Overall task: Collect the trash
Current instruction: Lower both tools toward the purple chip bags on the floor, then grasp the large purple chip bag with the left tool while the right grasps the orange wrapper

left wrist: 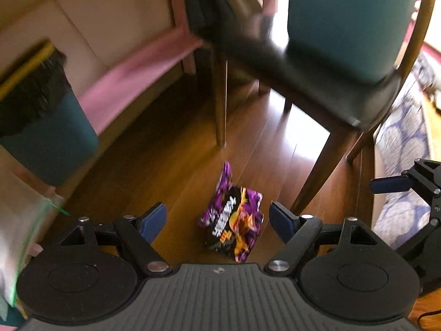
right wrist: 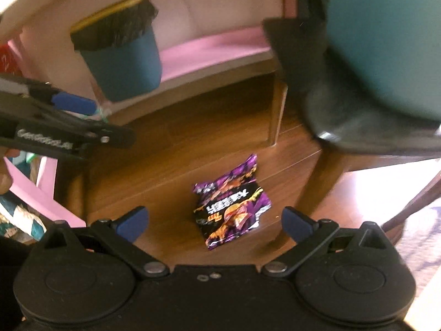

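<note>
A crumpled purple and black snack wrapper (left wrist: 234, 215) lies flat on the wooden floor, under the front of a chair; the right wrist view shows the wrapper (right wrist: 231, 209) too. My left gripper (left wrist: 217, 218) hangs above it, open, with the wrapper seen between its blue pads and nothing gripped. My right gripper (right wrist: 215, 222) is open as well, over the same wrapper, empty. A teal bin (right wrist: 121, 55) with a black liner stands at the back left by the wall; the left wrist view has the bin (left wrist: 46, 127) at its left edge.
A chair with a teal back (left wrist: 347, 24) and dark seat stands over the floor, its wooden legs (left wrist: 317, 171) just right of the wrapper. A pink ledge (right wrist: 215, 49) runs along the wall. A patterned rug (left wrist: 399, 149) lies at the right. Each gripper appears at the other view's edge.
</note>
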`<state>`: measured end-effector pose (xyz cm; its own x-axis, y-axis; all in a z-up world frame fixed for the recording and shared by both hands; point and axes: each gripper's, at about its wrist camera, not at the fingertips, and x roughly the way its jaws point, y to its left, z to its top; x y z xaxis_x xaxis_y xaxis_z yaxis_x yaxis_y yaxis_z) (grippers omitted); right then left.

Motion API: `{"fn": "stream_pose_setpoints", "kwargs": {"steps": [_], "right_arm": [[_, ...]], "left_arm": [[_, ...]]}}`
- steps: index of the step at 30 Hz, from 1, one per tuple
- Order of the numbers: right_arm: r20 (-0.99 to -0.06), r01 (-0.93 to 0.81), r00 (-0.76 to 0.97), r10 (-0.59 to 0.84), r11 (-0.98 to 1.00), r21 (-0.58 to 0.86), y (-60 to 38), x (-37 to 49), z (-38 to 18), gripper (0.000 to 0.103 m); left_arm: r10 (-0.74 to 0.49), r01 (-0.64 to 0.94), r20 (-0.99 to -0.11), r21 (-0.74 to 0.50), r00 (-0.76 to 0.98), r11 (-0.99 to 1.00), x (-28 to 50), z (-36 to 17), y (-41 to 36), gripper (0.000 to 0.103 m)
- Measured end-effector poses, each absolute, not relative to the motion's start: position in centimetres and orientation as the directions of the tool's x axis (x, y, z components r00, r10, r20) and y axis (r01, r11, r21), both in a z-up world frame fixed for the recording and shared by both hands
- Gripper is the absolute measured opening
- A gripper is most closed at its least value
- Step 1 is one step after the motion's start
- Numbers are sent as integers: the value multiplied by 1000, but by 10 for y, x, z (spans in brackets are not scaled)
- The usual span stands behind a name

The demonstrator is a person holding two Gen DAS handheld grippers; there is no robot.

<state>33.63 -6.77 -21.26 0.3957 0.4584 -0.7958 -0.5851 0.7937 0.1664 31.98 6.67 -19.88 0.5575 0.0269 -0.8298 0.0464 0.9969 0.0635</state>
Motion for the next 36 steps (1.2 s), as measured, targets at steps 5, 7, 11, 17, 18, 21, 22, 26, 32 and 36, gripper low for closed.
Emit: {"fn": "stream_pose_setpoints", "kwargs": {"steps": [5, 7, 11, 17, 18, 21, 22, 26, 32, 36], "right_arm": [[-818, -587, 353, 454, 789, 184, -44, 356, -255, 103], [-830, -589, 335, 446, 787, 185, -35, 364, -274, 103], [-852, -605, 281, 443, 770, 201, -18, 382, -318, 102], [-883, -656, 240, 403, 738, 158, 9, 399, -385, 100], [-889, -650, 235, 392, 744, 156, 11, 403, -397, 98], [-906, -630, 229, 357, 763, 141, 16, 413, -427, 92], [-909, -630, 227, 351, 765, 138, 17, 416, -437, 91], [-915, -648, 240, 326, 755, 99, 26, 425, -470, 88], [-916, -582, 256, 309, 806, 109, 28, 451, -504, 84], [-920, -544, 258, 296, 831, 115, 31, 464, -525, 81]], "left_arm": [[6, 49, -871, 34, 491, 998, 348, -251, 85, 81], [-4, 49, -886, 21, 463, 999, 360, -272, 92, 81], [-45, 42, -909, -30, 414, 999, 384, -312, 105, 81], [-11, 34, -937, 1, 348, 999, 416, -370, 114, 81], [1, 46, -940, 17, 342, 999, 420, -377, 113, 81], [17, 80, -947, 45, 321, 996, 435, -404, 111, 81], [20, 86, -950, 50, 312, 995, 440, -413, 110, 81], [14, 88, -961, 40, 277, 995, 463, -446, 110, 81], [16, 97, -973, 40, 231, 994, 492, -491, 102, 81], [29, 104, -977, 52, 211, 993, 507, -515, 99, 81]]}}
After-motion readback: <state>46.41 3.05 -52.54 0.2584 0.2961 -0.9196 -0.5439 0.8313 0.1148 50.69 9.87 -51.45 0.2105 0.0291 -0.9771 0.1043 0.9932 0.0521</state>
